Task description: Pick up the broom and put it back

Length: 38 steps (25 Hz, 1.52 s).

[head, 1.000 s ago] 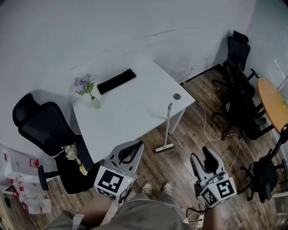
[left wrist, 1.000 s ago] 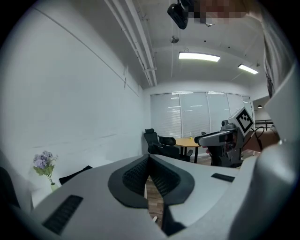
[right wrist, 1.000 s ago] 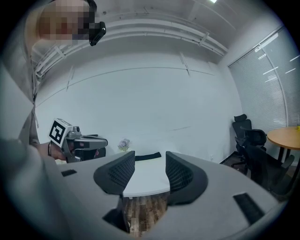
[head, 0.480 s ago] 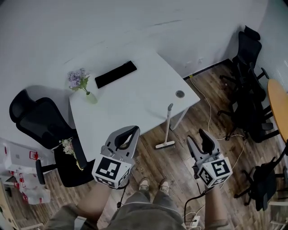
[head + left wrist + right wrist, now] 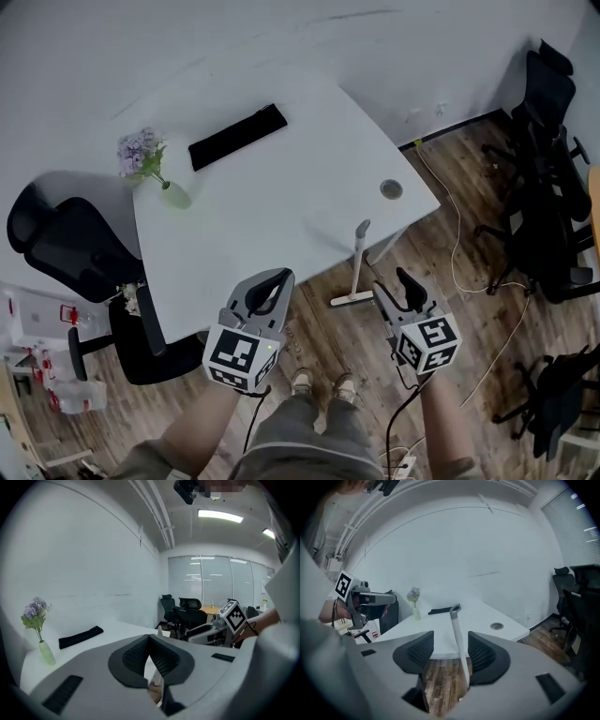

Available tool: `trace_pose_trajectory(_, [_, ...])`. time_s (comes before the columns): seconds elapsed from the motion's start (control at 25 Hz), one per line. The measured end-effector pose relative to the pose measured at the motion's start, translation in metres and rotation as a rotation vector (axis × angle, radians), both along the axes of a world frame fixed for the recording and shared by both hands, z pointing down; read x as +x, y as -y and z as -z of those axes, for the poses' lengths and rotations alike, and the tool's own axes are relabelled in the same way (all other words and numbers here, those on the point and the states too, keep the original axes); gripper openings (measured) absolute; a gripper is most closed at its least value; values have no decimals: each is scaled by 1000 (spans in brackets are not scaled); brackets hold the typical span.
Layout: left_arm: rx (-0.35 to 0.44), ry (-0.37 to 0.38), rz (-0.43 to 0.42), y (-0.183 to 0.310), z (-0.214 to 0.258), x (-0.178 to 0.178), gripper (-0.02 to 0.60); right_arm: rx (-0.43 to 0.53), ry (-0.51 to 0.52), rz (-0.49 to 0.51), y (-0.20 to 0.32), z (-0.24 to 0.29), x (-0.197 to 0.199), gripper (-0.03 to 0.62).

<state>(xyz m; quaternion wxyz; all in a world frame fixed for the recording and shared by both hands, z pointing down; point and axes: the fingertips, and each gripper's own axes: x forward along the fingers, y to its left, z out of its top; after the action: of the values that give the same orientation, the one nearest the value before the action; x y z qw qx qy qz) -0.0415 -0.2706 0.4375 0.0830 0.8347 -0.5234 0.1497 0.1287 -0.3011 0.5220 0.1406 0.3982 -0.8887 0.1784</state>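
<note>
Reaching for the pickup, the right gripper (image 5: 392, 285), its jaws just opening, framed the ungripped broom (image 5: 358, 267) handle and needed to advance and close; the left gripper (image 5: 149, 639) was closed and empty.

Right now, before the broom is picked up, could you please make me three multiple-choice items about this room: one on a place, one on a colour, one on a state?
1. Where is the broom?
A. lying flat
B. leaning on the table edge
C. lifted in the air

2. What colour are the flowers in the vase?
A. purple
B. red
C. yellow

3. How is the right claw?
A. shut on the broom
B. shut on the vase
C. open, gripping nothing

Key:
1 B: it stands nearly upright against the edge.
2 A: the blooms are purple.
3 C: its pads stand apart and have just been opening. The handle shows ahead in their gap, untouched.
</note>
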Motion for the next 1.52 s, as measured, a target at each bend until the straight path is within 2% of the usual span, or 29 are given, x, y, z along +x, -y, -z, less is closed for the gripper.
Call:
trace_pose_trajectory(0.36, [-80, 41, 6, 8, -95, 5, 15, -60, -68, 54, 29, -127, -16, 229])
trace_pose_trajectory(0.8, [-86, 25, 11, 5, -147, 7, 15, -108, -36, 43, 58, -230, -38, 229])
trace_pose_trajectory(1.0, [-91, 33, 6, 1, -159, 5, 15, -91, -32, 50, 63, -238, -48, 216])
trace_pose_trajectory(1.08, [-87, 33, 12, -1, -161, 4, 15, -76, -47, 50, 65, -239, -48, 171])
trace_pose_trajectory(1.12, [-89, 35, 14, -2, -162, 4, 15, -73, -59, 52, 64, -238, -48, 126])
trace_pose_trajectory(1.32, [-130, 53, 14, -9, -167, 1, 15, -88, -171, 85, 52, -233, -44, 112])
trace_pose_trajectory(1.52, [-146, 42, 6, -19, -149, 0, 15, -93, -171, 52, 30, -206, -27, 107])
